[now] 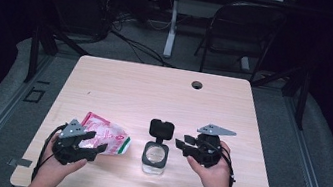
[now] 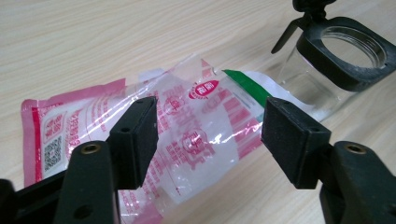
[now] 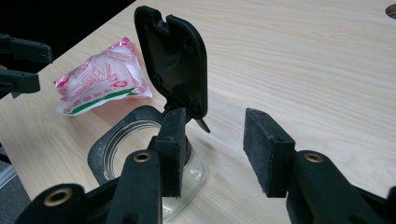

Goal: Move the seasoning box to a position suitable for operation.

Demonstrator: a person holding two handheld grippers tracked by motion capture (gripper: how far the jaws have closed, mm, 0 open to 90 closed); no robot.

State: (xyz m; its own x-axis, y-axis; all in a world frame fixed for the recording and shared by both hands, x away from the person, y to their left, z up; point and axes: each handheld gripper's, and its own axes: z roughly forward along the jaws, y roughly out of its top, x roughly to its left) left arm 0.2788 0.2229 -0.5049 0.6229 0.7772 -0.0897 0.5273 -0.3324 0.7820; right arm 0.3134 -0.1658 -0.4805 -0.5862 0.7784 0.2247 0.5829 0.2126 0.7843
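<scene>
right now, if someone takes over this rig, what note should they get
Left tongs: open, pads either side of the pink and clear bag, not pressing it.
Right tongs: open, holding nothing, beside the glass jar.
Things: bag lies flat on the table, left of the jar. Jar stands upright near the front edge, its black hinged lid flipped up.
Done: jar is open.
Left: probably grip the bag and get its contents into the jar, then shut the lid.

On the desk [image 1: 121,81] the bag [image 1: 106,137] lies left of the jar [image 1: 155,156], whose lid [image 1: 161,127] stands open behind it.
</scene>
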